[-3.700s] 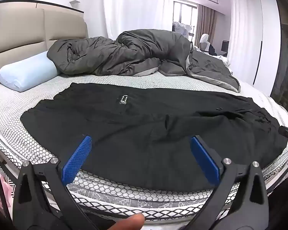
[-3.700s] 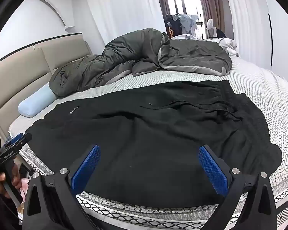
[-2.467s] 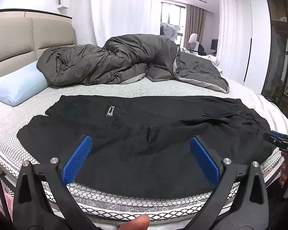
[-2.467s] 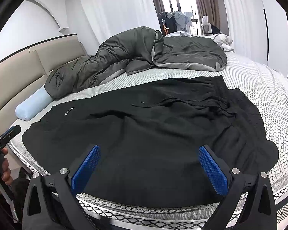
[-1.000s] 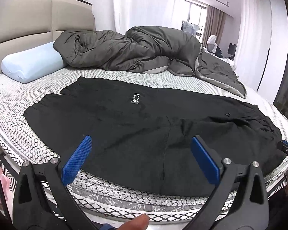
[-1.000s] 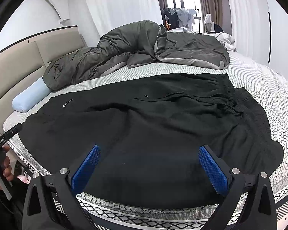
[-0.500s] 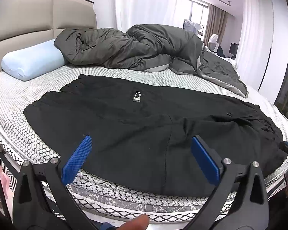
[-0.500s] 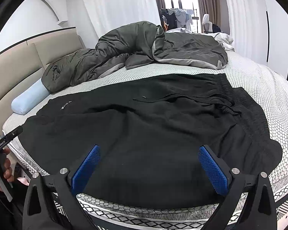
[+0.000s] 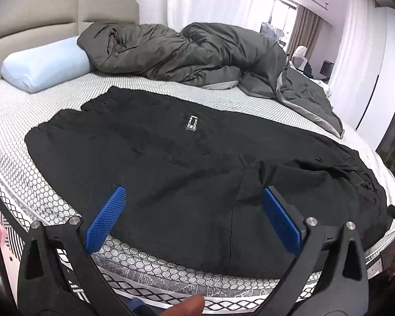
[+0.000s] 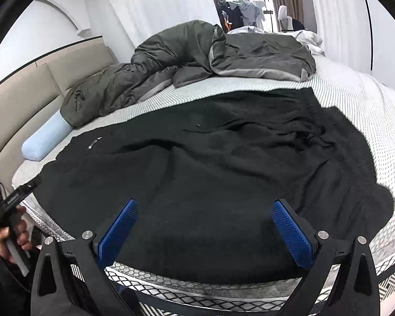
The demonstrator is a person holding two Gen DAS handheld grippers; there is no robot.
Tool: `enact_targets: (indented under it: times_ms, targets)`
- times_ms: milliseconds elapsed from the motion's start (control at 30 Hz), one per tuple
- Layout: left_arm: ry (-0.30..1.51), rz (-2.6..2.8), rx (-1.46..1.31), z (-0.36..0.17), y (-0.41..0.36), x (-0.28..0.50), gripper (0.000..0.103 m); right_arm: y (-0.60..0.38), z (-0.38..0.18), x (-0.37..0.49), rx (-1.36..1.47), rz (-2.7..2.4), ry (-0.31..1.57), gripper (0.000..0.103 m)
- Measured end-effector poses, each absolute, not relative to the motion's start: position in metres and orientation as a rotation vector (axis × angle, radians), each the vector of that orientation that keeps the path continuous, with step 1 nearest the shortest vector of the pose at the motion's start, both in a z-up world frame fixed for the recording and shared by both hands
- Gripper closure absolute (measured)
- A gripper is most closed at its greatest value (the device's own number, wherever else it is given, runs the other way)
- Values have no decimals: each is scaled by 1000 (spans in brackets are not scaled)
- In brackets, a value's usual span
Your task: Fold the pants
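I have the black fabric pants (image 9: pixel 197 173) spread flat across the near half of the white honeycomb-patterned mattress (image 9: pixel 18 121), ready for folding. My left gripper (image 9: pixel 192 218) and right gripper (image 10: pixel 205 231) hover at the near hem, jaws wide apart, gripping nothing.

pants (image 9: pixel 171 163), duvet (image 9: pixel 187 52), pillow (image 9: pixel 44 63) on bed (image 9: pixel 10 121)

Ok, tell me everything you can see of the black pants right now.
The black pants lie spread flat and unfolded across the mattress, legs toward the pillow end, gathered waistband toward the other. The fabric looks soft and matte, with shallow wrinkles and a small white label on the far leg. The near edge reaches the mattress edge. Neither open gripper touches them.
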State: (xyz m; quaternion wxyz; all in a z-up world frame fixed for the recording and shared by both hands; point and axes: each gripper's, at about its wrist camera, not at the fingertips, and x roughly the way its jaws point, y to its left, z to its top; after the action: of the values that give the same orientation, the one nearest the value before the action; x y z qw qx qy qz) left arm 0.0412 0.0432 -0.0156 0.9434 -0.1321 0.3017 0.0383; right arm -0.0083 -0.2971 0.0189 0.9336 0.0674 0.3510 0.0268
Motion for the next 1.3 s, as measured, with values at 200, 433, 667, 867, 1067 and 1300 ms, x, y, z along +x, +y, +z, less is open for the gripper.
enact_targets:
  times_ms: [200,433,667,867,1067,1300]
  targets:
    - [629,92,-281,-21,47,48,1,-333,42,-1,58,-26,726,0]
    - [660,93,-260,-31,47,53,1,-405,36,-21,154,-219,742,0]
    - [661,112,-280,-41,52,57,1,-450,26,-55,339,-215,735,0]
    - [700,140,-356,-57,71,53,1,-475,-13,-44,554,-154,776,25]
    - [667,192,-387,-47,102,48,1,-486,-8,-33,619,-209,699,71]
    - [684,273,-434,-51,146,44,1,-505,-6,-37,569,-335,699,85]
